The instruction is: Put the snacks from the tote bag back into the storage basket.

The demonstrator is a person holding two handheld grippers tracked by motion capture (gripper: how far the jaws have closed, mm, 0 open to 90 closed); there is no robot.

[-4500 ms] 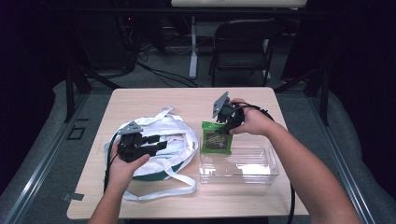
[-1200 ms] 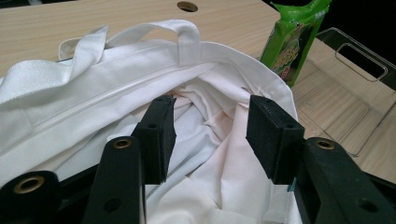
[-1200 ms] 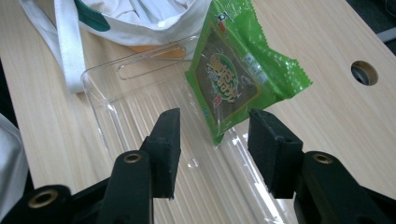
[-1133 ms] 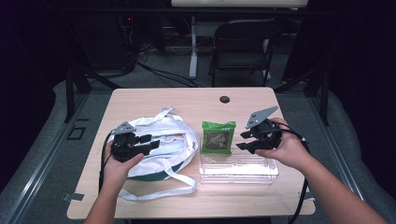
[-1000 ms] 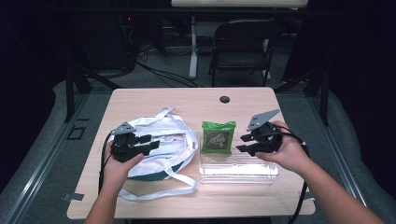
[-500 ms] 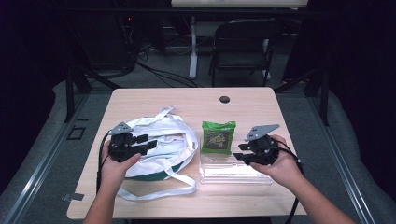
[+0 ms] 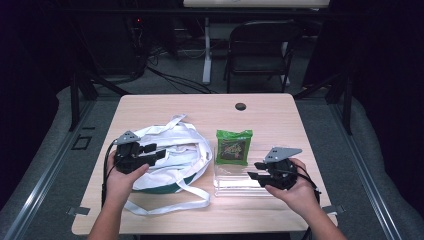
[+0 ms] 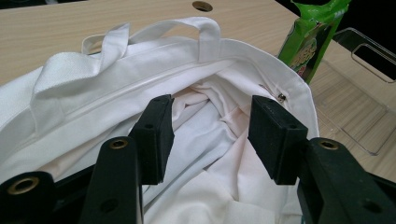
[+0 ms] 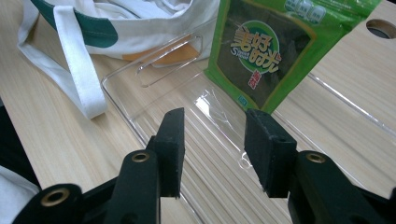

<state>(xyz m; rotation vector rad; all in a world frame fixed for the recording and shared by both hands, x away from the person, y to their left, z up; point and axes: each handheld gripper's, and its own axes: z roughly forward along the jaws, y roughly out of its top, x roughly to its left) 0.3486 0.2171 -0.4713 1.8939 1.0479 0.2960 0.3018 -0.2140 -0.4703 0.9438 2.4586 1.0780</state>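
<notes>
Across the middle of the high view stretches a pale wood-grain table (image 7: 280, 112) with a small round dark hole (image 7: 240, 106) near its far edge. At centre left lies a rumpled white cloth tote bag (image 7: 175, 155) with flat woven straps and a dark green curved patch along its lower edge; in the left gripper view its mouth gapes, showing creased white lining and a small metal snap near the rim.

Just right of the bag, a glossy green snack pouch (image 7: 234, 147) (printed with a round logo and a dark panel) stands upright, leaning at the far end of a clear, hard plastic rectangular tray (image 7: 235, 186) with cut-out handle slots.

At lower left of the high view, the left gripper (image 8: 208, 135) hovers over the bag's opening, its blocky matte black jaws spread apart with nothing between them. At lower right, the right gripper (image 9: 212, 147) points over the tray's transparent floor toward the pouch, jaws likewise parted and empty.
</notes>
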